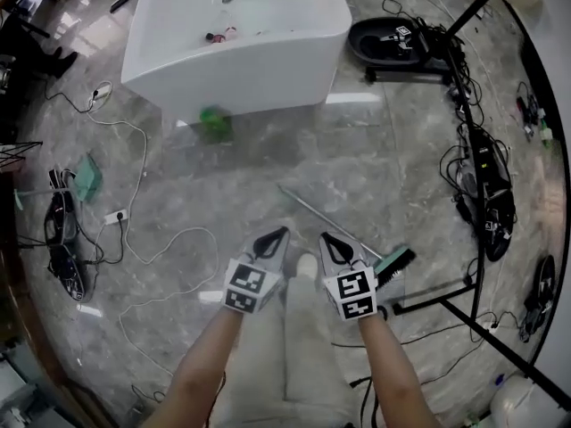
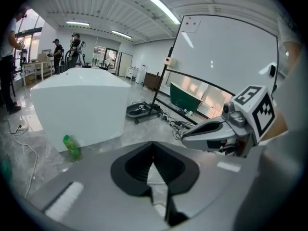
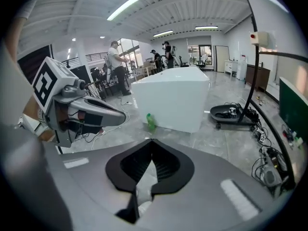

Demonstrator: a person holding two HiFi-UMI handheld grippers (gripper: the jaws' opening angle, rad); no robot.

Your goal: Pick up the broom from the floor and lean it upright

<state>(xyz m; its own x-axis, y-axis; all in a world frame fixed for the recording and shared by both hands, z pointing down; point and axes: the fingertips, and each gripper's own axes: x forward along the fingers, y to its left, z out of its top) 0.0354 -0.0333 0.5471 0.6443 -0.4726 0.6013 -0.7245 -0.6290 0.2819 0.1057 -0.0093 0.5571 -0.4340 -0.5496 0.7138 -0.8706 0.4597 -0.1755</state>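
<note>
On the grey stone floor (image 1: 223,172), just ahead of the person's feet, the broom (image 1: 308,206) lies flat, its thin metal handle running diagonally to the bristle head (image 1: 395,264) at the right. Only the head view shows it; its handle passes close under the right gripper (image 1: 328,239), and whether they touch cannot be told. That view also takes in the white table (image 1: 236,34) from above, with a green bottle (image 1: 214,121) standing at its foot.

The gripper views look level across the room instead. The left gripper view adds a tilted whiteboard (image 2: 226,57) on a black stand, and the right gripper view adds people (image 3: 115,61) standing beyond the table. Each also catches the other gripper alongside.

Both forearms reach forward side by side, marker cubes upward, grippers parallel and pitched down at the floor. The left gripper (image 1: 277,234) has its jaws pressed together on nothing, and the right gripper's jaws likewise meet, empty.
</note>
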